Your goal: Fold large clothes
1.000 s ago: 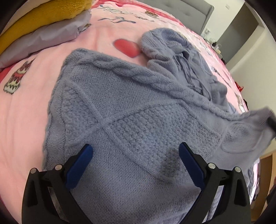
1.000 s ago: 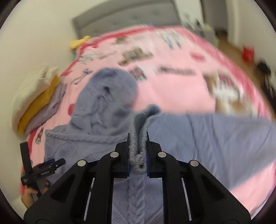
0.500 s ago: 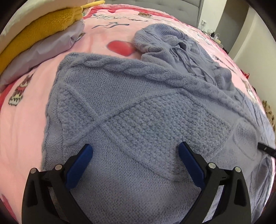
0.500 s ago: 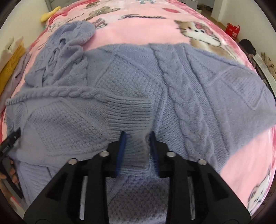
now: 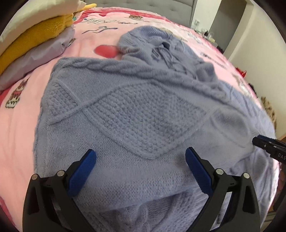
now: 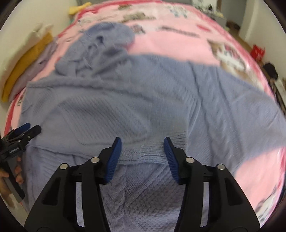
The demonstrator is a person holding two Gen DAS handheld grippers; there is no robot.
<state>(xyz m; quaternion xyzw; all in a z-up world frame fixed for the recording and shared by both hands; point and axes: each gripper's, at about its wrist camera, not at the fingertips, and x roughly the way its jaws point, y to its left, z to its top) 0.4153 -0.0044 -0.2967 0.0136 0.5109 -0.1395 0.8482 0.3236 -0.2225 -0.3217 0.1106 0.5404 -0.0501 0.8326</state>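
Observation:
A large blue-grey knit hooded sweater (image 5: 143,114) lies spread on the pink bed, its hood (image 5: 152,41) toward the headboard. One sleeve is folded across the body, its ribbed cuff (image 6: 152,151) lying just ahead of my right gripper (image 6: 142,148), which is open and empty above it. My left gripper (image 5: 140,158) is open wide and empty over the sweater's lower body. The sweater fills the right wrist view (image 6: 143,100). The right gripper's tip shows at the left wrist view's right edge (image 5: 264,142), and the left gripper at the right wrist view's left edge (image 6: 21,133).
A pink cartoon-print blanket (image 5: 21,121) covers the bed. A stack of folded yellow and lilac cloth (image 5: 35,44) lies at the bed's left side near the wall. A grey headboard (image 5: 139,7) stands at the back. Floor clutter with a red bag (image 6: 257,51) sits right of the bed.
My right gripper carried the sleeve across the sweater's body, laid it down and opened, letting the cuff go. My left gripper stayed open over the lower body.

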